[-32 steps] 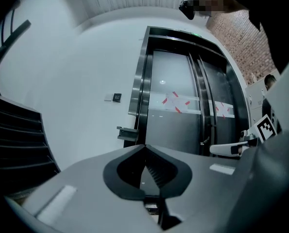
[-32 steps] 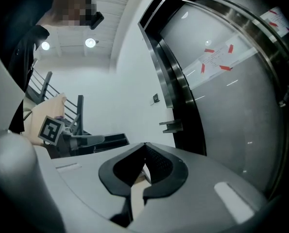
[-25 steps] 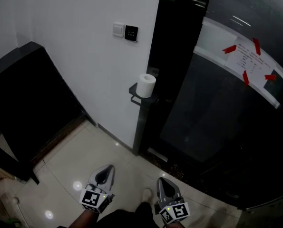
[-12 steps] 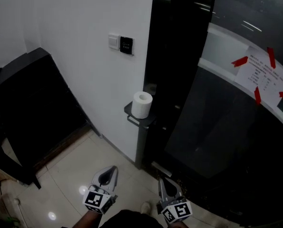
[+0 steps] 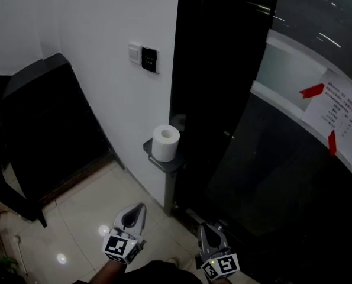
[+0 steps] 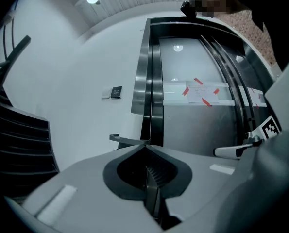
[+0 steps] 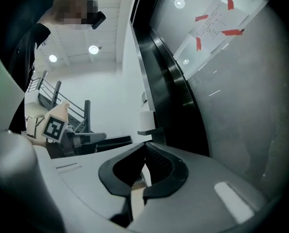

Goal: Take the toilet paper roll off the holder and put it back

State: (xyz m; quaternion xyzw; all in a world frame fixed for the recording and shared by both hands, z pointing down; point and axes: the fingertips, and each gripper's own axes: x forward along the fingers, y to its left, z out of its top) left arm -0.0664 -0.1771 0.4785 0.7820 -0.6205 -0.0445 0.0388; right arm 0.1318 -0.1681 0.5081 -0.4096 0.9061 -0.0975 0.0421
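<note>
roll on its holder, both grippers low and empty

in the head view the toilet paper roll (image 5: pixel 165 142) stands upright on the dark holder (image 5: pixel 161 163), a small shelf on a post, just left of centre. the holder sits where the white wall (image 5: pixel 99 34) meets the black door frame (image 5: pixel 217 70). the roll is well apart from both tools.

the left gripper (image 5: pixel 141 206) is at the bottom of the frame, left of centre, over the pale tiled floor (image 5: pixel 87 200). in its own view the jaws are pressed together with nothing between them. the right gripper (image 5: pixel 202 226) is at the bottom, right of centre, near the foot of the frame. in its view the jaw tips meet and grip nothing, and the roll shows beyond them, small, above the tips.

on the wall at upper left of centre are a white switch (image 5: pixel 134 53) and a dark panel (image 5: pixel 149 59) side by side. a paper notice (image 5: pixel 336 112) with red tape is at the right edge.
</note>
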